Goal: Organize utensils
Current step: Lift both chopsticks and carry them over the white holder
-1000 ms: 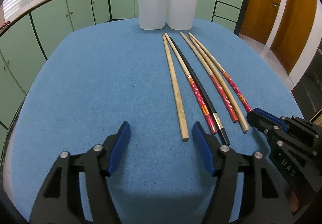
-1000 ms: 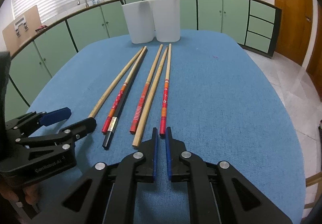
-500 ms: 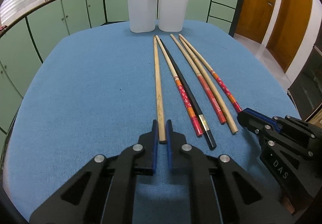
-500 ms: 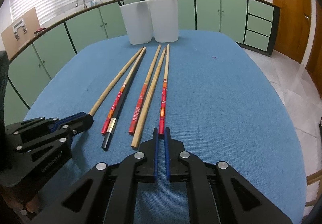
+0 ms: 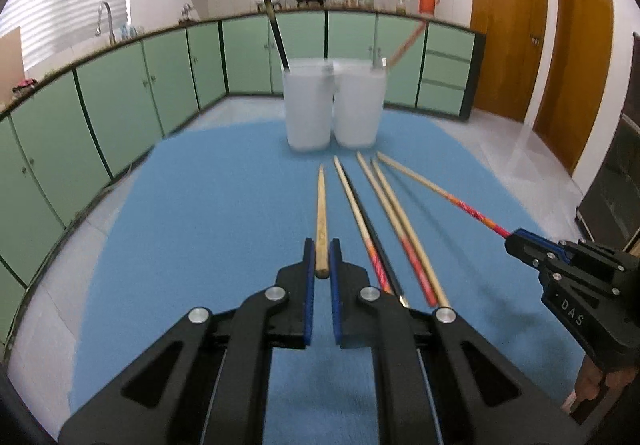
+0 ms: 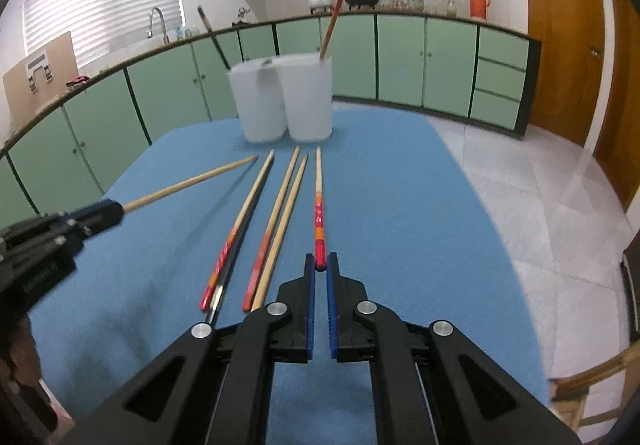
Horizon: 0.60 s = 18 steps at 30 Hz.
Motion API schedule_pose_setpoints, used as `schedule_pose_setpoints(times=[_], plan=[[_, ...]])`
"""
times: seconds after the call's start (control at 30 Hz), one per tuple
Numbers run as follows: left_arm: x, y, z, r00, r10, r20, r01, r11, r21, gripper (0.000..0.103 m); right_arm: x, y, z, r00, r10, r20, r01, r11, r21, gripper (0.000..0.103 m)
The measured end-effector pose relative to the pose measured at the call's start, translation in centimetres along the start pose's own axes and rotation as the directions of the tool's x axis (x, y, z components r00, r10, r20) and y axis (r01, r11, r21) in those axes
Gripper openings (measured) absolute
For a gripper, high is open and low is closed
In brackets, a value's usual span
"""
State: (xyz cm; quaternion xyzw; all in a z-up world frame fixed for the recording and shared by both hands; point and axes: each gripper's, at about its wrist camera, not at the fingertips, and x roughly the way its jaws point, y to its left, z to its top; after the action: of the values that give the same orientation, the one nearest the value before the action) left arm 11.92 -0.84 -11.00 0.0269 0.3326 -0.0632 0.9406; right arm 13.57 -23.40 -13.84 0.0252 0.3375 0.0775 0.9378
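Left wrist view: left gripper (image 5: 323, 259) is pressed together on the butt end of a plain wooden chopstick (image 5: 321, 213); the stick is carried clear of the blue table mat (image 5: 208, 205), its tip aimed toward the left white cup (image 5: 307, 105). Right wrist view: right gripper (image 6: 321, 264) is pinched on the red end of a red-patterned chopstick (image 6: 318, 205); that stick is also off the mat, pointed at the right white cup (image 6: 306, 101). Each gripper is seen from the other camera, at frame edge, with its stick projecting.

Between the two held sticks, four chopsticks are left lying on the mat in a near-parallel row: a red-patterned one (image 6: 236, 229) with a black one (image 6: 240, 241) touching alongside, then a red-striped one (image 6: 272, 221) and a plain wooden one (image 6: 286, 221) close together.

The two cups are set side by side, touching, at the far end of the mat; one dark chopstick (image 5: 276, 33) is already stood in the left cup, one reddish chopstick (image 6: 330, 27) in the right cup.

Progress, judged: two sorted, two in transit, four outstanding; roughly a quarter done. Sorting rule cannot be confirmed from so few; blur on cups noted.
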Motion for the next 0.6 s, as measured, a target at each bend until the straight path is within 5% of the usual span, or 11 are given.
schedule_pose_setpoints(times=[0.6], plan=[[-3.5, 1.7, 8.7, 0.99, -0.065, 0.125, 0.07, 0.997, -0.036, 0.006, -5.7, -1.1, 10.2, 0.987, 0.068, 0.146, -0.064, 0.997, -0.038, 0.005]])
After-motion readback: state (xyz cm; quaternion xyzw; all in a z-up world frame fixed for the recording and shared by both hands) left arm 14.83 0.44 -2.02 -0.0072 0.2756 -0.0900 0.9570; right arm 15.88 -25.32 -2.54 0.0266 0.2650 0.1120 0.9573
